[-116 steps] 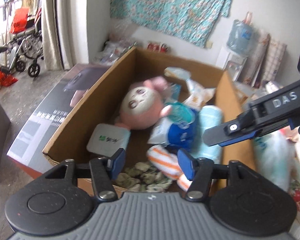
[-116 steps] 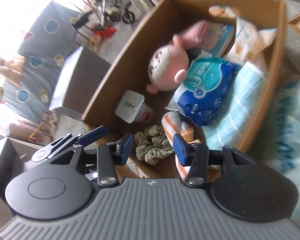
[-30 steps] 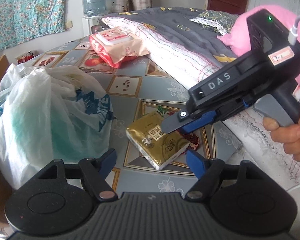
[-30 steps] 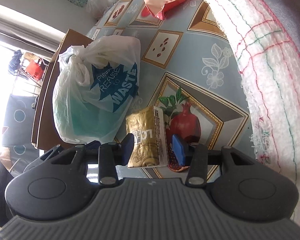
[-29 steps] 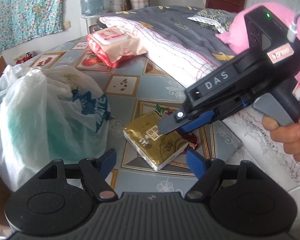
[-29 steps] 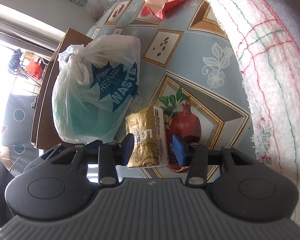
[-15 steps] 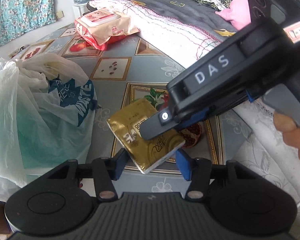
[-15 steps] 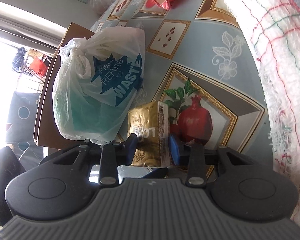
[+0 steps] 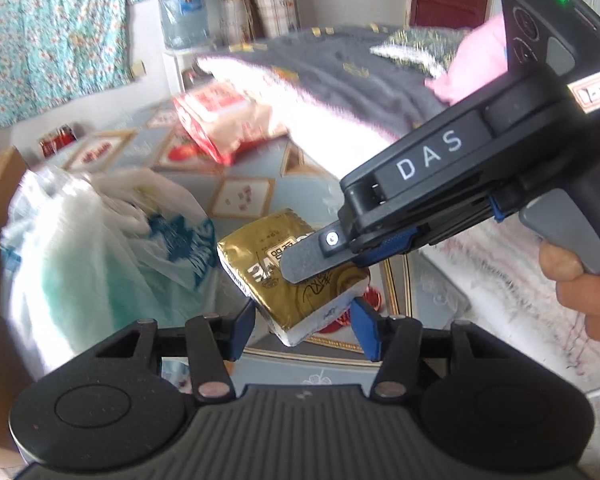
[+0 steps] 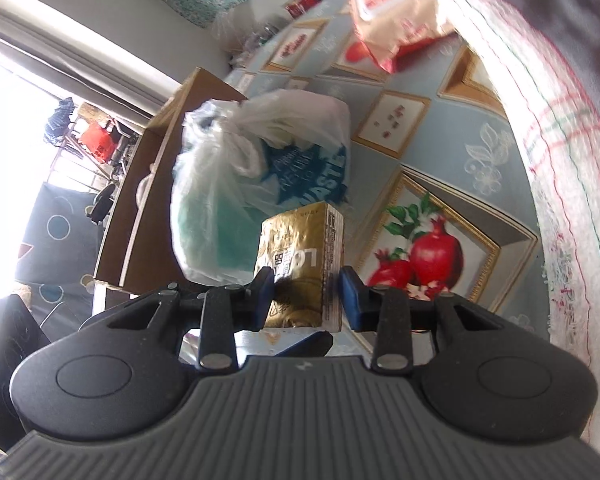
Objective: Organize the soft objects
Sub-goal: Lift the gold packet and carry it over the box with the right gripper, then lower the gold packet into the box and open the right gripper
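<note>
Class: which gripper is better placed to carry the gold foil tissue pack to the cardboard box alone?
Probably right: the right gripper pinches the gold foil tissue pack squarely across its sides; the left gripper only catches its lower corner.

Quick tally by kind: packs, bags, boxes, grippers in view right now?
Packs: 2, gold pack and red-and-pink pack
Plastic bags: 1, white bag
Cardboard boxes: 1, box
Grippers: 2, left gripper, right gripper
Total: 6
</note>
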